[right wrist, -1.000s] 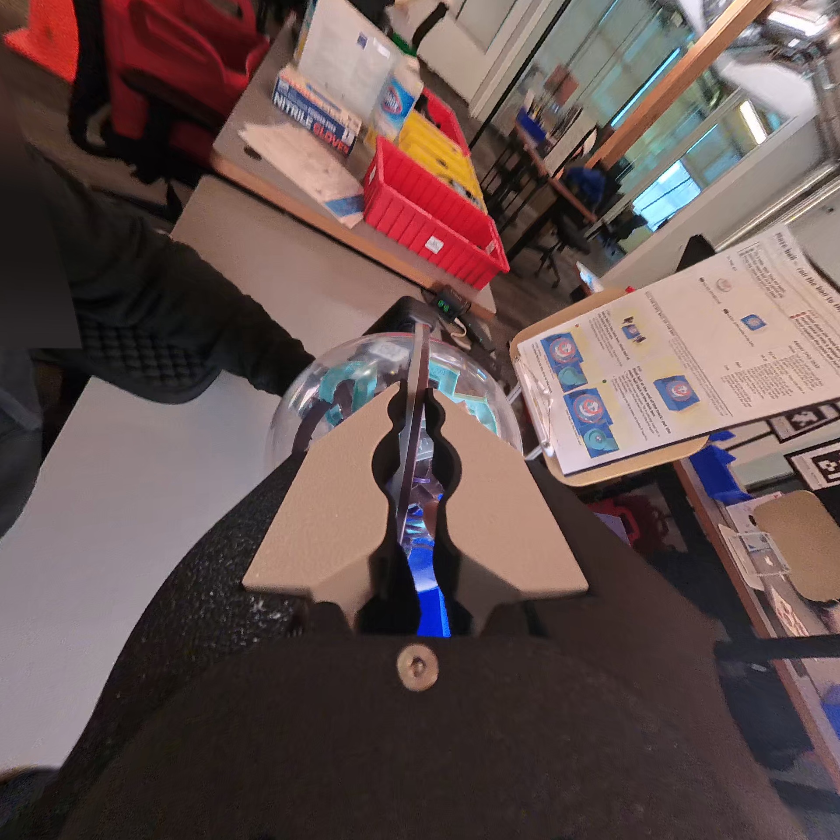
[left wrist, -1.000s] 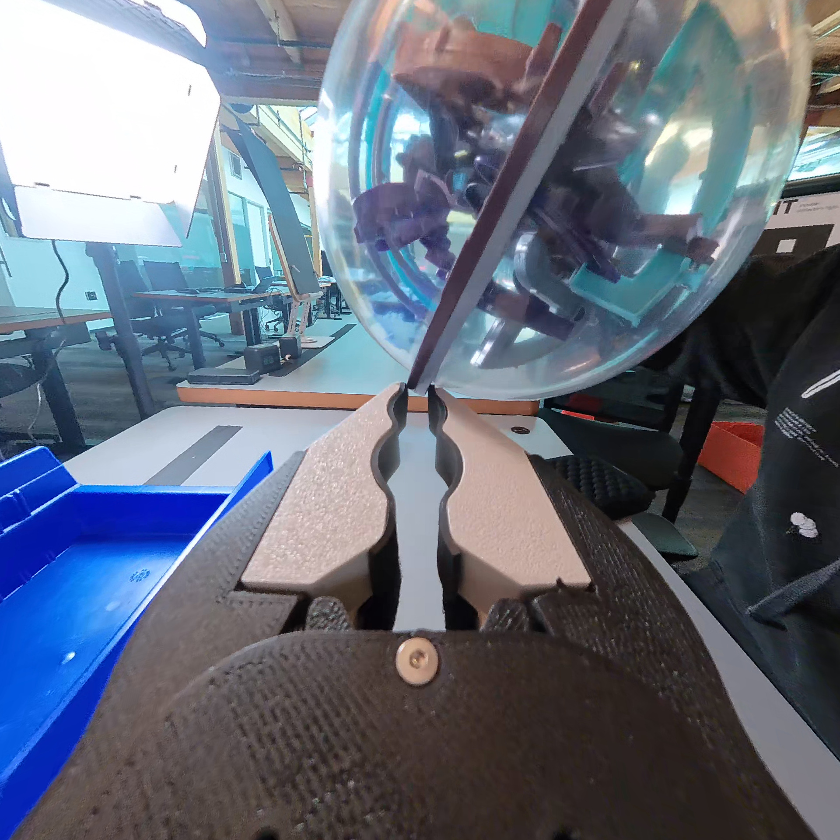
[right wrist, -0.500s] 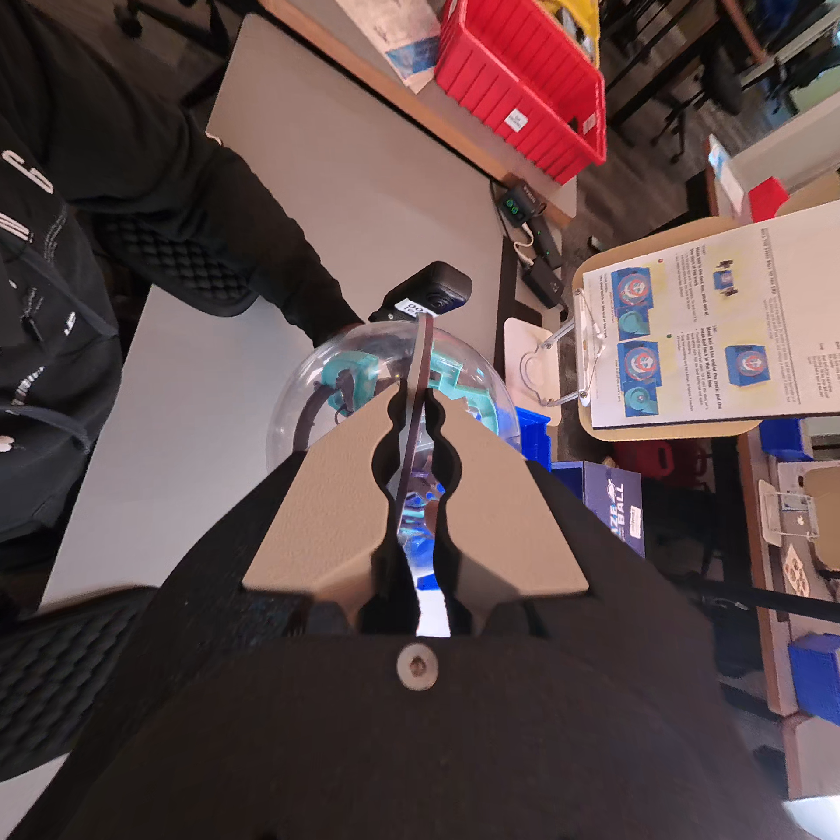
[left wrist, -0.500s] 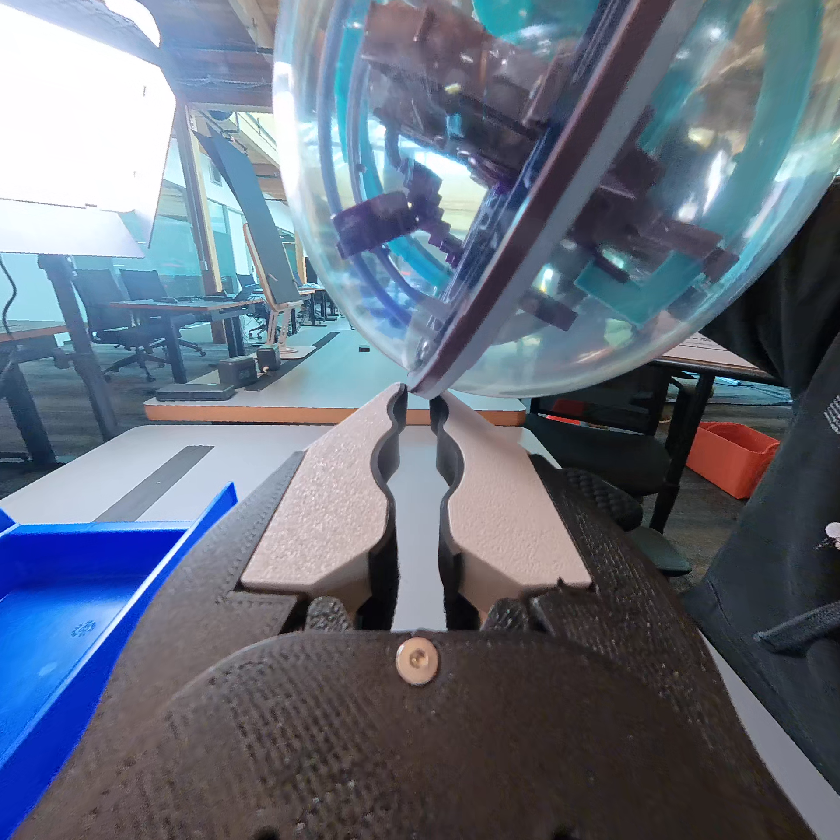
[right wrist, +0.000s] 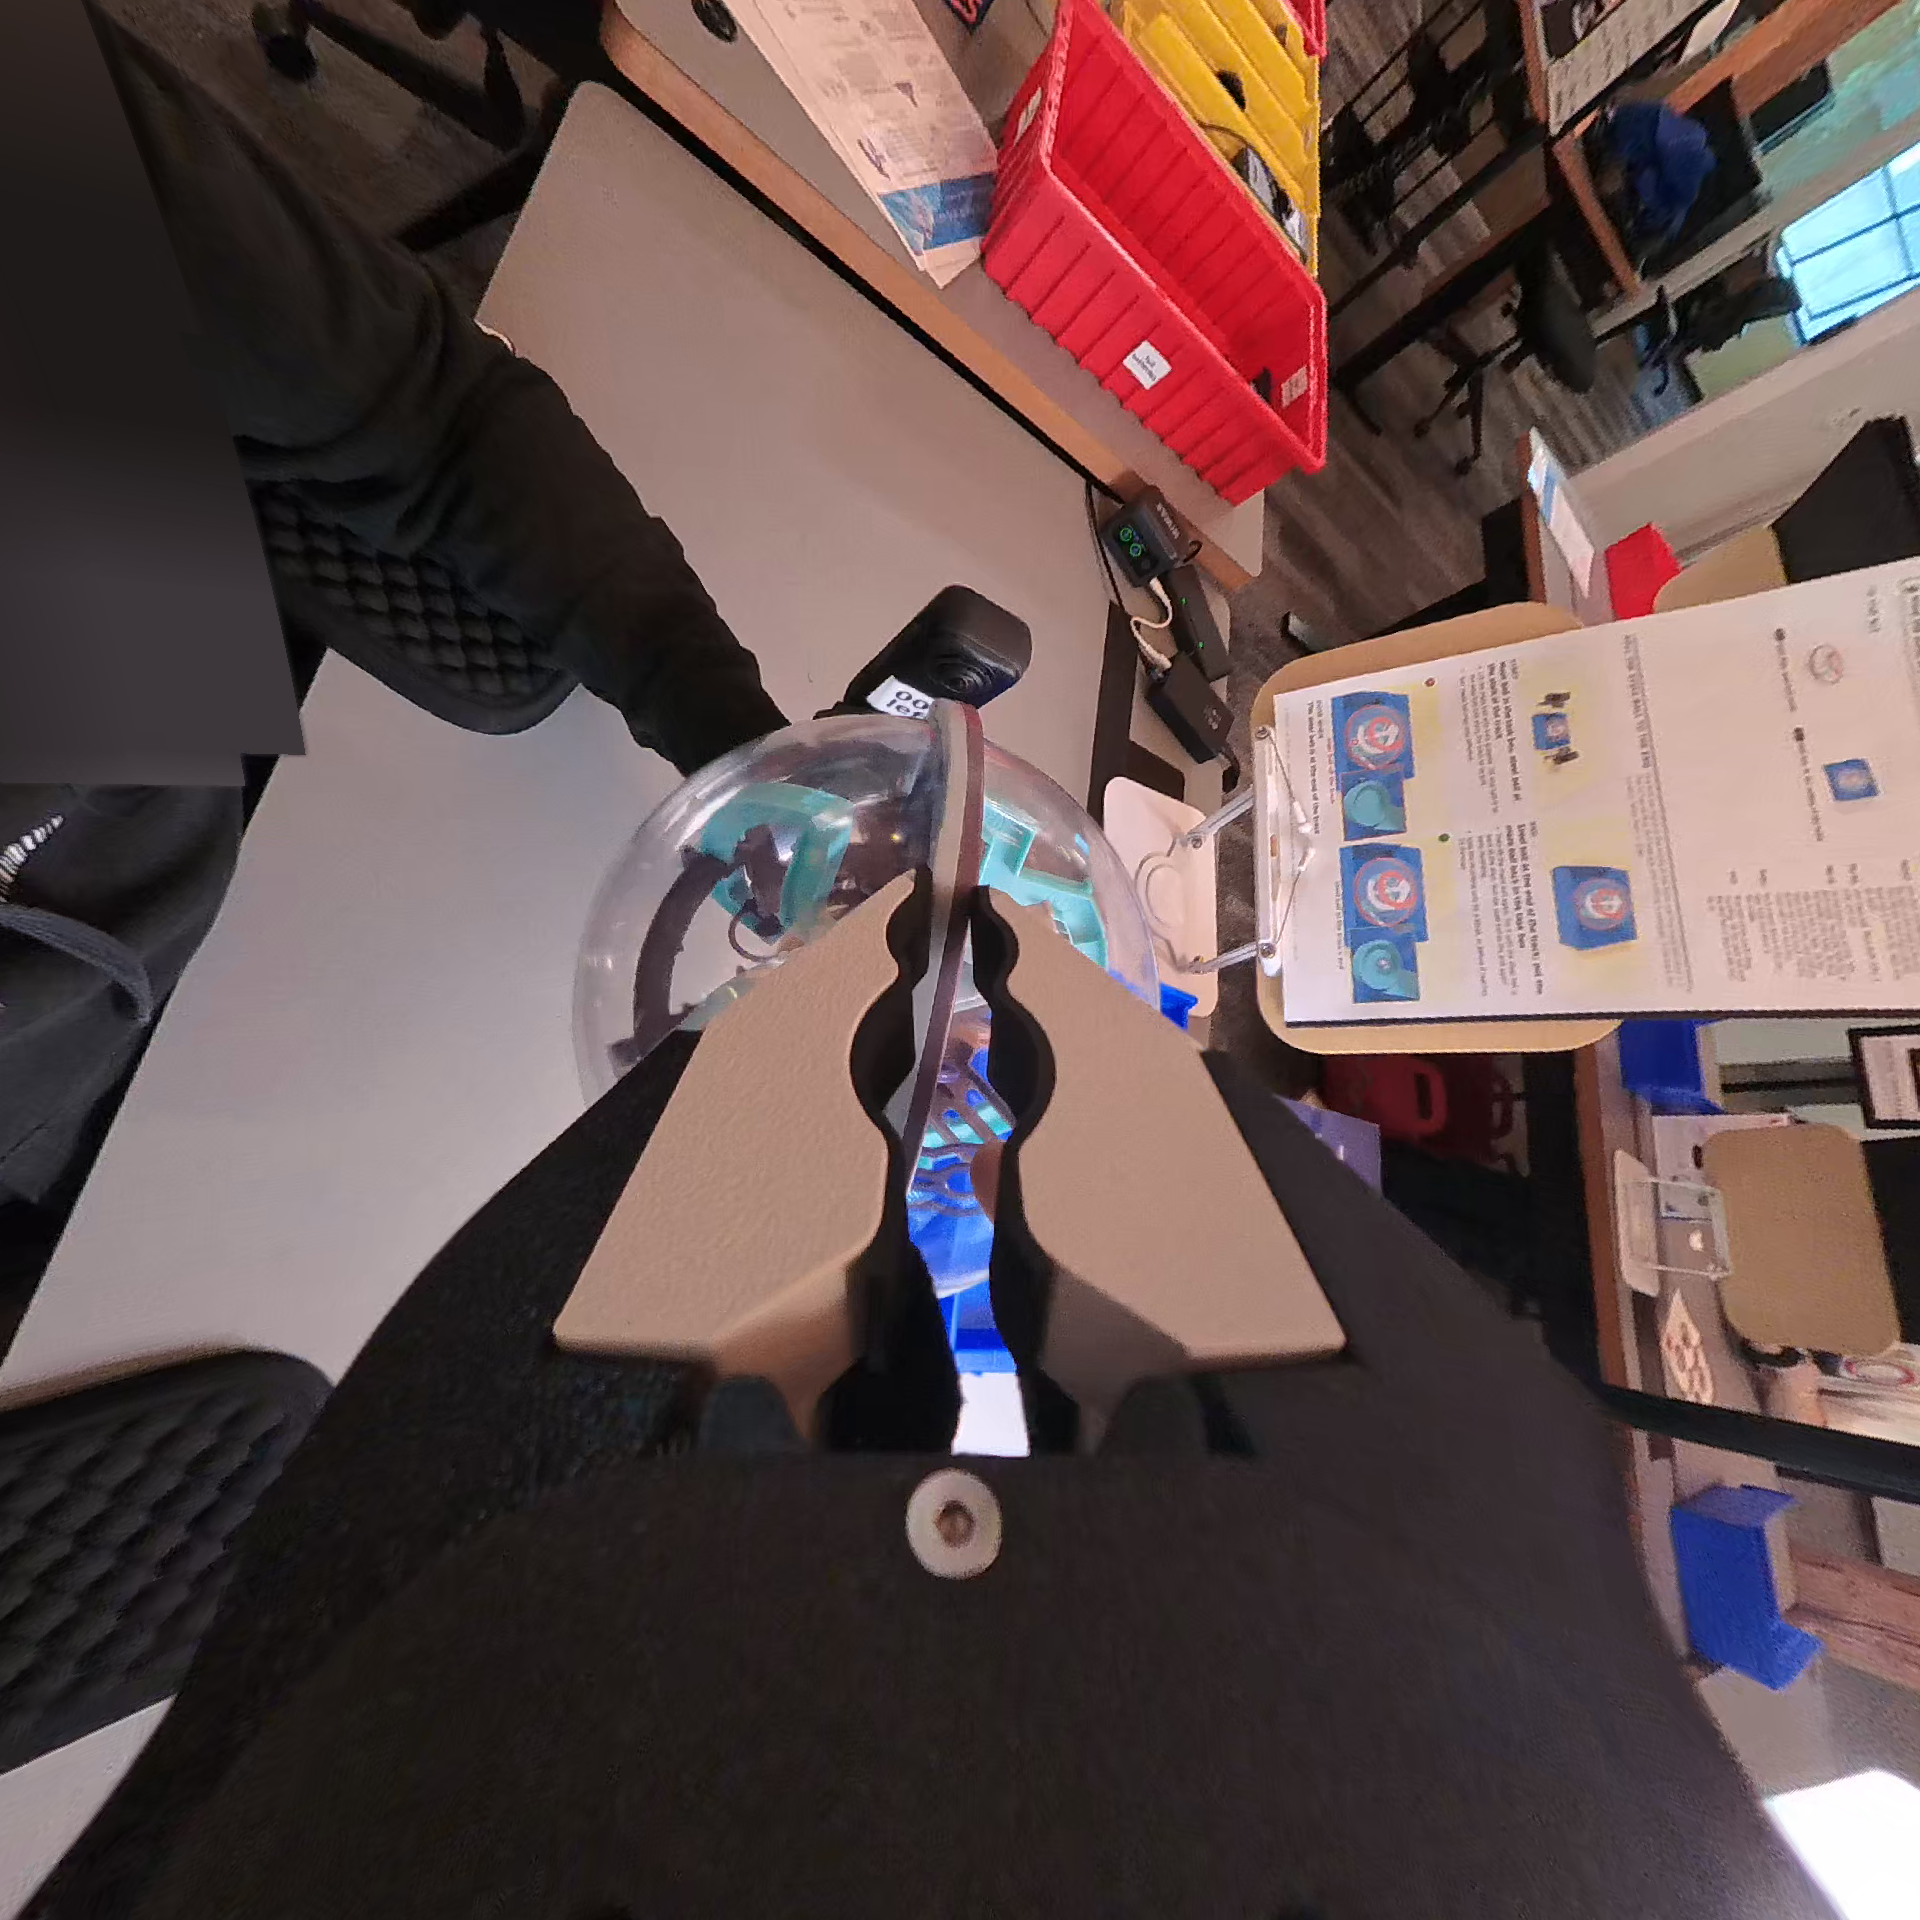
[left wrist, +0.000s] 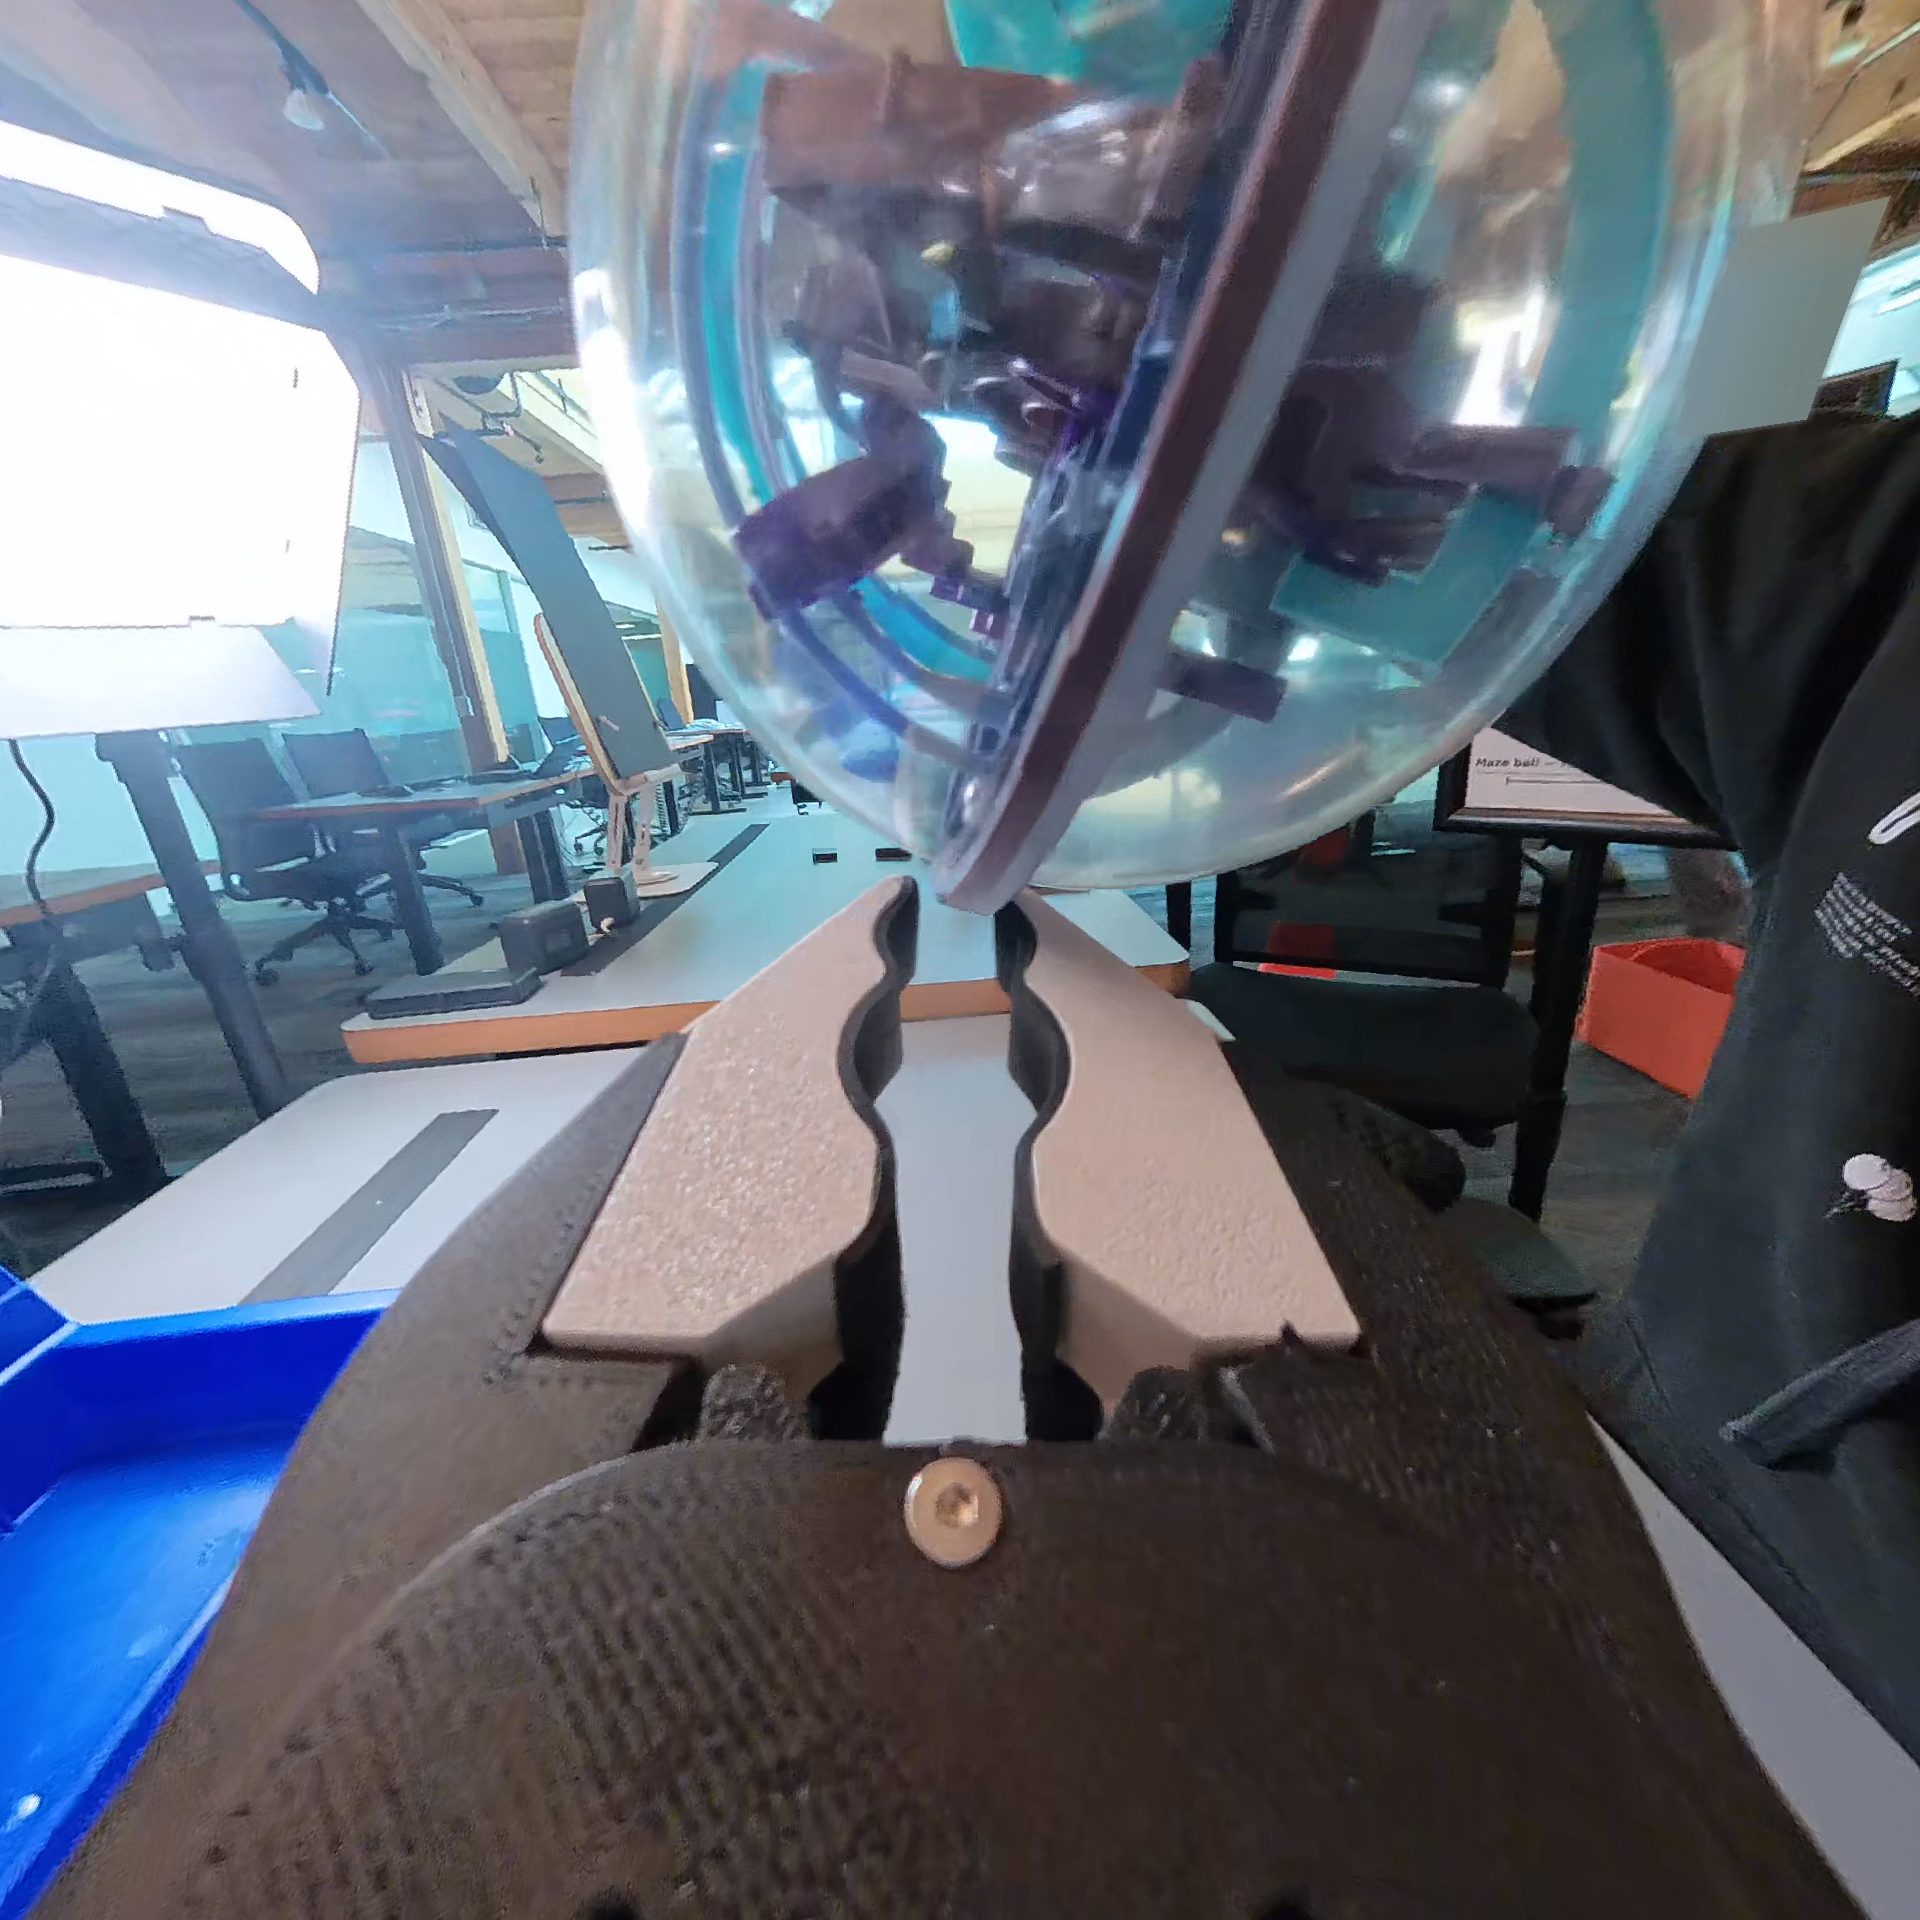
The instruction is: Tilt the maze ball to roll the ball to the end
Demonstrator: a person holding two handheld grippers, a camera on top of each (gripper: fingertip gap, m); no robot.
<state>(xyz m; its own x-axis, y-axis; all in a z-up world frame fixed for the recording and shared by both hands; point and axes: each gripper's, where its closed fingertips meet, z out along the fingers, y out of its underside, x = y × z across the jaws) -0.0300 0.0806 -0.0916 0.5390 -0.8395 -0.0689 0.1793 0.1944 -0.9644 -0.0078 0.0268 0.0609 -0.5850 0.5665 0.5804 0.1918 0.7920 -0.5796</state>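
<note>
maze ball (left wrist: 1039, 416): hanging in the air above the worktop (right wrist: 779, 436), tilted
right gripper (right wrist: 943, 896): fingers clamping the ball's dark rim
left gripper (left wrist: 956, 914): under the ball, fingers pinching the same rim
risk: thin rim slipping mid-tilt, ball dropping toward the blue bin (left wrist: 125, 1507)
</note>
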